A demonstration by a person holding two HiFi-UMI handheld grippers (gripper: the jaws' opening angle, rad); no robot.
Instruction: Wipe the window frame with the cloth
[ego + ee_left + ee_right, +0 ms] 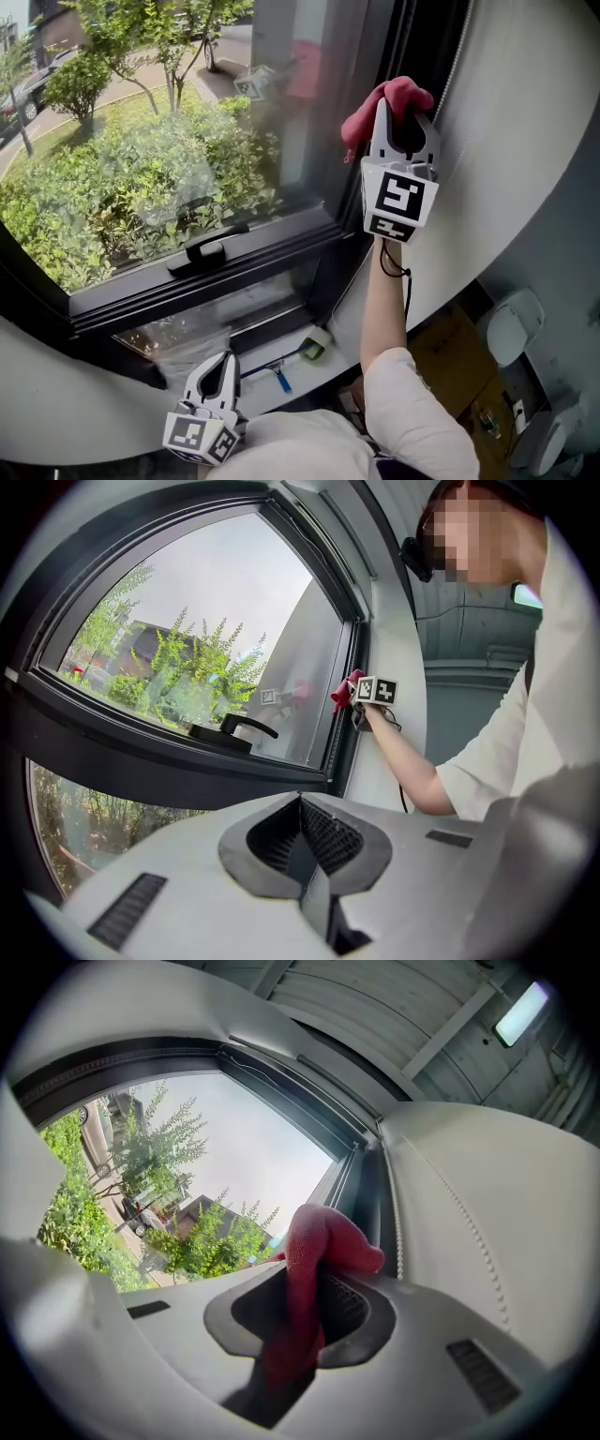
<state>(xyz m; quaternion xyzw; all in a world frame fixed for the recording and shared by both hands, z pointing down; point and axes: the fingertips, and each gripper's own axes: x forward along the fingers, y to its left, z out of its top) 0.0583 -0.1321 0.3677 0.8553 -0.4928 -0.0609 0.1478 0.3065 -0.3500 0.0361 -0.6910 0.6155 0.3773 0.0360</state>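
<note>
Cloth [309, 1269], red and bunched, is pinched between the fingers [375, 1321] of the right gripper [305, 1312]. They are closed on its middle, so a rounded wad bulges past their tips toward 12 o'clock and a tail trails back toward the camera. Held that way, the soft wad rather than hard plastic meets the window frame [272, 253], which is probably the reason for the hold.

In the head view the right gripper [406, 122] is up at about 1 o'clock, the arm [380, 300] stretched toward it. The cloth [389, 98] lies against or just beside the dark upright of the frame at the pane's right edge; actual contact cannot be told from there. A bead chain [459, 52] hangs just to 3 o'clock of it, and the wad could snag on it.

The left gripper [220, 366] hangs low at 7 o'clock, near the person's body and well apart from the work. Its fingers [361, 841] are together with nothing between them, so it seems parked rather than helping.

Only the left gripper view gives a side look at the working gripper: the cloth [345, 691] sits at the upright of the window frame [342, 733], above and to 3 o'clock of the window handle [234, 728]. Only the right gripper view shows the grip itself. It also shows the frame channel [366, 1185] running on toward 12 o'clock, likely the stretch yet to be wiped.
</note>
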